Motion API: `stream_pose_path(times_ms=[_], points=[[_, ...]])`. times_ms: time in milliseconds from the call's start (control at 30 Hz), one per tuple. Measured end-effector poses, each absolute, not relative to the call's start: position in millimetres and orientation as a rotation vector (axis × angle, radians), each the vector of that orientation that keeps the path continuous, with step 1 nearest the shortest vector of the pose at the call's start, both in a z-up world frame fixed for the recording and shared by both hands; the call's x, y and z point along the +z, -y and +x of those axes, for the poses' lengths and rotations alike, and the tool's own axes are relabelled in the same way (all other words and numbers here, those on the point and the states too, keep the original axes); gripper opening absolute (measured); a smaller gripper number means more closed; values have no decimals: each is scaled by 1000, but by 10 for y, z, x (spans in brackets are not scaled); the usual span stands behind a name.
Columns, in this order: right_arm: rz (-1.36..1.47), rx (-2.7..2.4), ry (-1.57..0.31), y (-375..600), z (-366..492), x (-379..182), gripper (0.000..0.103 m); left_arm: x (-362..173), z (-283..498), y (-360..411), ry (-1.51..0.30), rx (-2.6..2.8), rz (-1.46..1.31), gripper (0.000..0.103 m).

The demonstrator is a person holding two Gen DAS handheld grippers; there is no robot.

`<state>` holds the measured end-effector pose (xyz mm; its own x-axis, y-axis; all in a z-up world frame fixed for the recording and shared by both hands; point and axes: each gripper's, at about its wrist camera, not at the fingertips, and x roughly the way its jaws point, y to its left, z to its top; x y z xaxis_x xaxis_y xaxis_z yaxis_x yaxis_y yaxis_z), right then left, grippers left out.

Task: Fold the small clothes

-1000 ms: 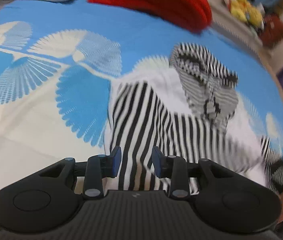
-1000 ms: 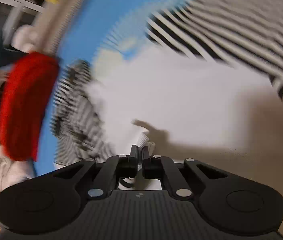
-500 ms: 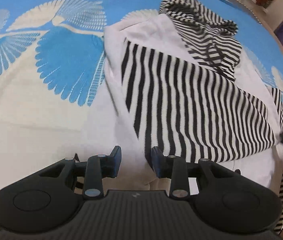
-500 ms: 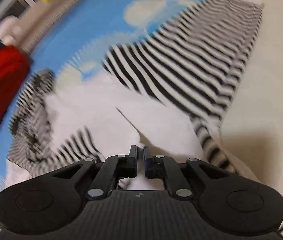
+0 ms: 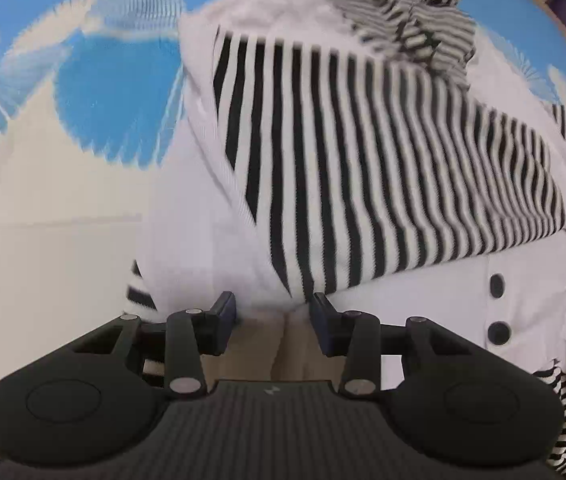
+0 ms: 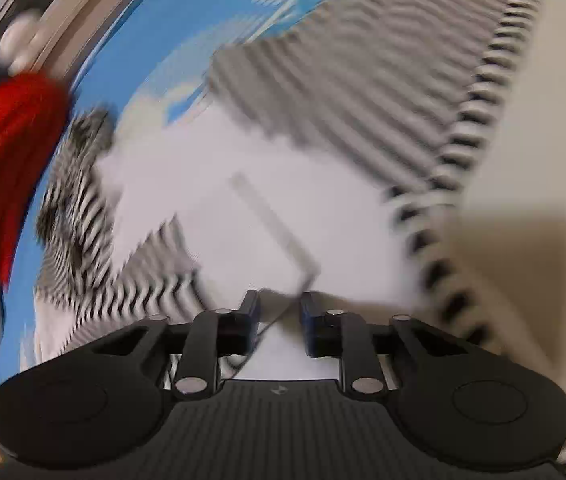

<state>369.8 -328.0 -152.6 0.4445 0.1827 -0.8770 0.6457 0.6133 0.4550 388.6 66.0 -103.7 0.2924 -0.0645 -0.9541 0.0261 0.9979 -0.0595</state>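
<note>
1. The bed cover (image 5: 43,248), blue and cream, carries everything. I judge it soft enough that a claw pressed down too hard would bunch it in with the cloth, so I want to skim it.
2. The hooded top (image 5: 363,152) lies spread on the cover in front of me. One striped sleeve is folded across its white body, and the striped hood sits at the far end. In the right wrist view the other striped sleeve (image 6: 383,72) runs out to the far right, not yet folded in, as I read it.
3. My left gripper (image 5: 271,312) points steeply down at the near hem. Its jaws have just been opening and stand about half apart with the white hem edge between them, but the pads do not press on it. To do this well, I should take both layers of the hem, square to the edge.
4. My right gripper (image 6: 279,314) has just been opening as well. A thin white drawstring (image 6: 279,232) runs between its jaws, loose and not pinched. I should clear that cord before closing again.
5. Two dark buttons (image 5: 497,308) sit near the hem on the right. I should keep my pads off them.
</note>
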Motion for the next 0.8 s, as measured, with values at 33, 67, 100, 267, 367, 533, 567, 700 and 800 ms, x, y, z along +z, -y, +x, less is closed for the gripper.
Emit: stream_pose_path(times_ms=[33,67,100,267,367,533,567,700,800], points=[[863,-353,-1079,3320,3698,-1407,27,-891,3884,-625,-1225,-64,-25,46],[846,-332,-1031,3385,3685,-1319,27,-758,3878,-592,-1182,-67,-23,46],[827,-305,-978,3457,3690,-1185,30,-628,3861,-549,-1142,-70,-28,47],[689,-295,-826,4087,3538,-828,39,-51,3729,-299,-960,-93,-66,47],[667,-339,-820,4555,3337,-807,40,101,3596,-45,-881,-116,-13,47],[592,-454,-840,5084,3199,-1037,40,20,3576,253,-915,-146,-29,47],[594,-480,-842,5162,3177,-1113,40,-2,3592,301,-926,-150,-35,47],[685,-551,-814,5561,3122,-1388,40,-131,3645,370,-951,-170,-18,47],[790,-582,-811,5687,2978,-1556,39,-152,3668,368,-955,-176,-16,50]])
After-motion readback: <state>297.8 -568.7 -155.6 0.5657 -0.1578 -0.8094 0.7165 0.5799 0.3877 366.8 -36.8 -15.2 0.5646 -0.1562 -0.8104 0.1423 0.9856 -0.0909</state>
